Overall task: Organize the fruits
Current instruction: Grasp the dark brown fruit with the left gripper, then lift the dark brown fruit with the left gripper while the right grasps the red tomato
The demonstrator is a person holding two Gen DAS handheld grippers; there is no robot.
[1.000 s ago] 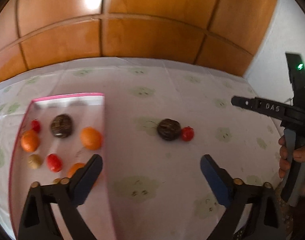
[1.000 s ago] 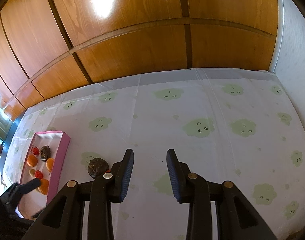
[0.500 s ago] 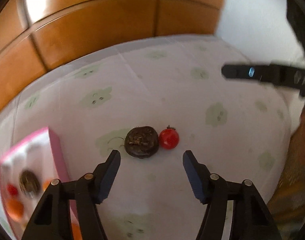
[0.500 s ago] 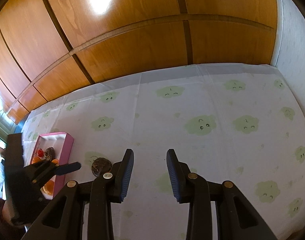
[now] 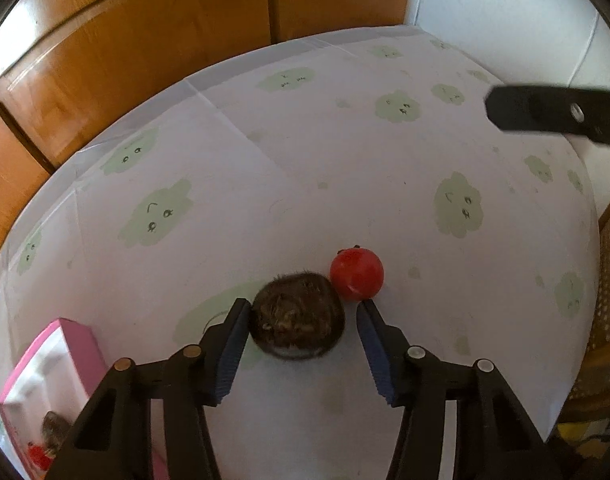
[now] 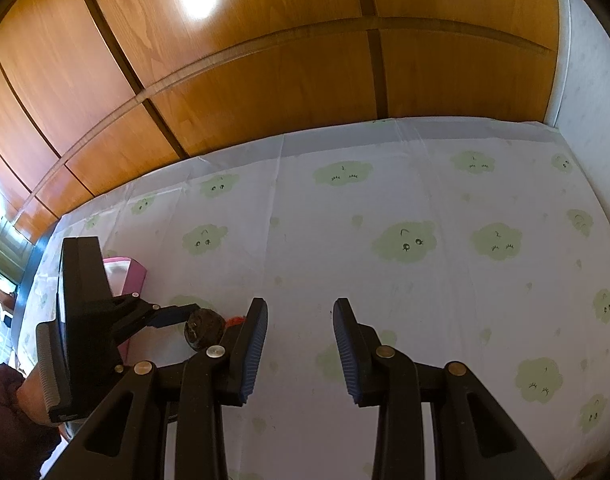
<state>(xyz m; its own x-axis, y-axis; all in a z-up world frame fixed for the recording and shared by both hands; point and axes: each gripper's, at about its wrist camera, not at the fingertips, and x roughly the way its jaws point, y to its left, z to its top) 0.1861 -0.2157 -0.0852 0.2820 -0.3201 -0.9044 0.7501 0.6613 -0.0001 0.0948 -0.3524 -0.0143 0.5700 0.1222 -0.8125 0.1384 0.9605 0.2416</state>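
Note:
A dark brown wrinkled fruit [image 5: 297, 316] lies on the cloud-print tablecloth, touching a small red tomato [image 5: 357, 274] on its right. My left gripper [image 5: 303, 305] points down over the dark fruit with its jaws closing. The left pad is at the fruit's side and the right pad stands a little off it. In the right wrist view the same dark fruit [image 6: 205, 326] and a sliver of the red tomato [image 6: 235, 321] sit beside one left finger [image 6: 173, 315]. My right gripper [image 6: 299, 308] hovers open above the cloth, holding nothing.
A pink tray [image 5: 77, 336] with several fruits stands at the lower left, and its corner [image 6: 135, 274] shows behind the left gripper. A wooden panelled wall runs along the table's far edge and a white wall along the right. A hand [image 6: 9, 392] holds the left gripper.
My left gripper has swung from above the pink tray to the right and down onto the dark fruit, rolling as it went, and its jaws have narrowed. The right gripper has stayed still.

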